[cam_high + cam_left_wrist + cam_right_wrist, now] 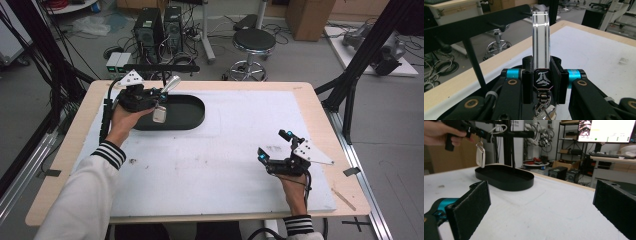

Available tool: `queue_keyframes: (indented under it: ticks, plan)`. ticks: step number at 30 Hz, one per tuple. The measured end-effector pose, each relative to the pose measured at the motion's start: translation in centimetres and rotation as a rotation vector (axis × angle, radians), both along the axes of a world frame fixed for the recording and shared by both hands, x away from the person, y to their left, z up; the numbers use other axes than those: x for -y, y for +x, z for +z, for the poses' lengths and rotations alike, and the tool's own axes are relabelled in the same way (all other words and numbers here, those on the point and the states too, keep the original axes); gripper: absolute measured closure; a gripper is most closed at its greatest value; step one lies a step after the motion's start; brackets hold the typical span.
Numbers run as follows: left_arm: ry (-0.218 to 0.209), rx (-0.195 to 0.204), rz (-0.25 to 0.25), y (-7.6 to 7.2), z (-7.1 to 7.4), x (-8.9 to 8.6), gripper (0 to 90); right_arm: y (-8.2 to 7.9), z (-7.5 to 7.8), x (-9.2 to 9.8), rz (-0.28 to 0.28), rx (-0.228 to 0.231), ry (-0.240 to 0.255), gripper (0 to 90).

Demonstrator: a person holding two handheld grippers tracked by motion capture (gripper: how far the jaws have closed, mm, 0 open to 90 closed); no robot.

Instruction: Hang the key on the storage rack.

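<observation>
My left gripper (159,97) is shut on a keychain, held over the left end of a black oval tray (196,119). In the left gripper view the jaws (541,77) clamp its black logo badge (543,78), and a silver striped strap (541,37) rises from it. A metal clasp (541,105) hangs below the badge. A white tag (159,116) dangles from the clasp above the tray's inside; the right gripper view shows this tag (480,156) over the tray (506,176). My right gripper (272,144) rests open on the white mat at the right, with nothing between its pads (472,205).
A black stand with a peg bar (160,67) rises behind the tray at the table's far edge. The white mat (225,150) covers most of the wooden table. A stool (254,42) and computer towers (160,25) stand on the floor beyond.
</observation>
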State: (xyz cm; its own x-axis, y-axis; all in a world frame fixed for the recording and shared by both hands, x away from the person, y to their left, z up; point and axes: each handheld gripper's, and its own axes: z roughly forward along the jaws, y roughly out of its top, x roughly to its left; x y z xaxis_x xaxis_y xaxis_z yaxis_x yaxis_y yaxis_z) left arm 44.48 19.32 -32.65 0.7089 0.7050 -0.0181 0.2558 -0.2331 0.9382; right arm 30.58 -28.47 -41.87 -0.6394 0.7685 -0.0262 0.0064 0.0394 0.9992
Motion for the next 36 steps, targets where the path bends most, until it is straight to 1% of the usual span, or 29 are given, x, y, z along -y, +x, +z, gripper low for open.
queue_keyframes:
  ticks: [2,4,7,9,10,11,13,15,17,21,25,28,30,35,36]
  plan:
    - [0.000,-0.004,0.007,0.3,0.0,0.1,74.2,-0.2,-0.5,0.0,-0.011,-0.001,-0.013,0.3]
    - [-0.002,0.005,0.009,0.6,0.1,0.2,74.2,-0.4,-0.9,0.2,-0.018,0.002,-0.005,0.3]
    - [0.002,0.006,0.025,1.0,0.3,0.3,74.2,-0.6,-1.5,0.6,-0.036,0.003,0.018,0.3]
    - [-0.005,0.006,0.034,1.2,0.4,0.3,74.2,-0.7,-1.9,0.9,-0.042,0.006,0.033,0.3]
    - [-0.003,0.005,0.041,1.3,0.5,0.3,74.2,-0.8,-2.1,0.9,-0.043,-0.012,0.045,0.3]
    - [-0.003,0.004,0.046,1.4,0.5,0.4,74.3,-0.7,-2.2,0.9,-0.042,-0.006,0.042,0.3]
    - [0.002,0.004,0.054,1.6,0.4,0.4,74.2,-0.7,-2.2,0.9,-0.045,-0.004,0.029,0.3]
    - [-0.003,-0.006,0.064,1.9,0.2,0.3,74.2,-0.6,-2.3,0.9,-0.042,-0.010,0.042,0.3]
    - [-0.008,-0.015,0.074,2.1,0.0,0.2,74.2,-0.5,-2.3,0.9,-0.048,-0.004,0.037,0.3]
    - [-0.014,-0.015,0.091,2.4,-0.2,0.0,74.2,-0.4,-2.3,0.9,-0.048,-0.008,0.044,0.3]
    - [-0.017,-0.016,0.107,2.6,-0.3,-0.1,74.2,-0.3,-2.5,0.8,-0.041,-0.021,0.036,0.2]
    - [-0.035,-0.019,0.125,2.7,-0.4,-0.4,74.3,-0.3,-2.6,0.7,-0.041,-0.024,0.035,0.3]
    - [-0.029,-0.015,0.131,2.7,-0.4,-0.4,74.2,-0.3,-2.7,0.8,-0.044,-0.025,0.038,0.3]
    - [-0.039,-0.017,0.141,3.0,-0.6,-0.5,74.2,-0.3,-2.8,0.9,-0.047,-0.027,0.039,0.2]
    - [-0.036,-0.017,0.144,3.0,-0.6,-0.5,74.2,-0.3,-2.8,0.9,-0.046,-0.030,0.039,0.3]
